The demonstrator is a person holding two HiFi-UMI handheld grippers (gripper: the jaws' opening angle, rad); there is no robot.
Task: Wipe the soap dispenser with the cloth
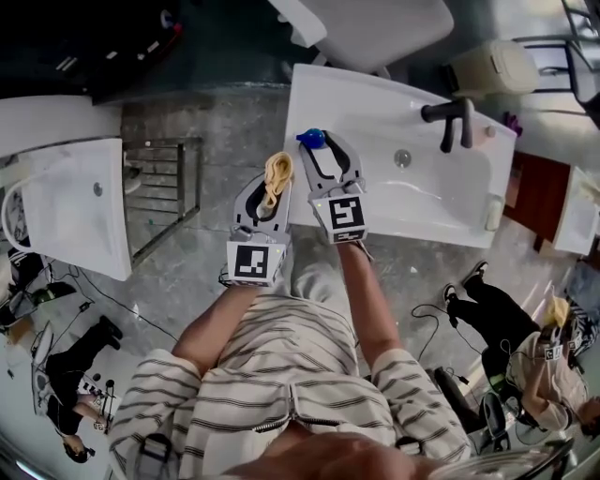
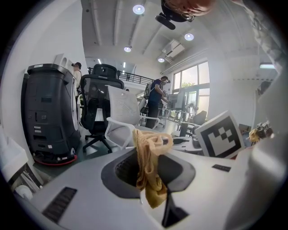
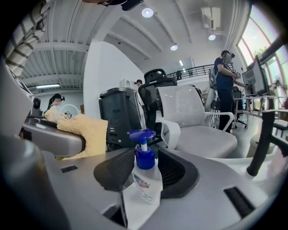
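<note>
My left gripper (image 1: 276, 184) is shut on a bunched yellow cloth (image 1: 277, 172), which sticks up between its jaws and hangs down in the left gripper view (image 2: 151, 167). My right gripper (image 1: 324, 156) is just right of it, at the white sink's near left corner. Between its jaws stands the soap dispenser (image 1: 312, 139), a clear bottle with a blue pump head (image 3: 145, 155), slightly tilted, and the dark pads press its sides. The cloth (image 3: 82, 130) shows to the bottle's left in the right gripper view, a short gap away and not touching it.
The white sink (image 1: 412, 220) carries a dark faucet (image 1: 450, 120) at its back. A second white basin (image 1: 80, 211) and a metal rack (image 1: 161, 192) lie to the left. A white office chair (image 1: 375, 28) stands beyond the sink. People and cables occupy the floor around.
</note>
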